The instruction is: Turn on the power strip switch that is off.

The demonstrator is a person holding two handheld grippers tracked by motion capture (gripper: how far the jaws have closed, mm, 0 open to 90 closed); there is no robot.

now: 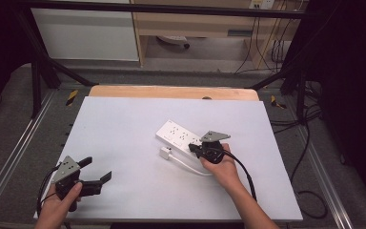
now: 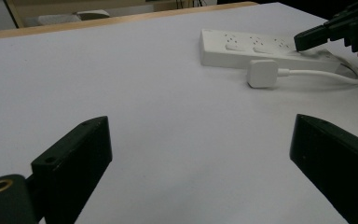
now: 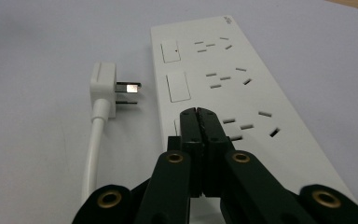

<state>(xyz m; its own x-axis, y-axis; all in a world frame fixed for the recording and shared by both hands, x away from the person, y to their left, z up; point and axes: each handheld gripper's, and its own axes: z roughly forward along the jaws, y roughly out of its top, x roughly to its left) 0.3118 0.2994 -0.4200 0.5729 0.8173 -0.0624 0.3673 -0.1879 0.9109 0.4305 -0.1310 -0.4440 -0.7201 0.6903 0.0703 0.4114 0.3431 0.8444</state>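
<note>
A white power strip (image 1: 176, 133) (image 2: 247, 49) (image 3: 223, 79) lies right of centre on the white table top (image 1: 133, 129). It has three switches and several sockets. Its white plug (image 1: 165, 153) (image 2: 262, 73) (image 3: 103, 86) lies loose beside it, prongs toward the strip, on a white cable (image 1: 190, 166) (image 3: 93, 149). My right gripper (image 1: 194, 149) (image 2: 300, 42) (image 3: 197, 113) is shut, its tips over the switch at the strip's near end; whether they press it I cannot tell. My left gripper (image 1: 97, 169) (image 2: 200, 122) stands open over bare table at the front left.
A wooden edge (image 1: 171, 91) runs along the table's far side. Black frame bars (image 1: 43, 67) and cables (image 1: 305, 129) surround the table. Bare white surface lies between the two grippers.
</note>
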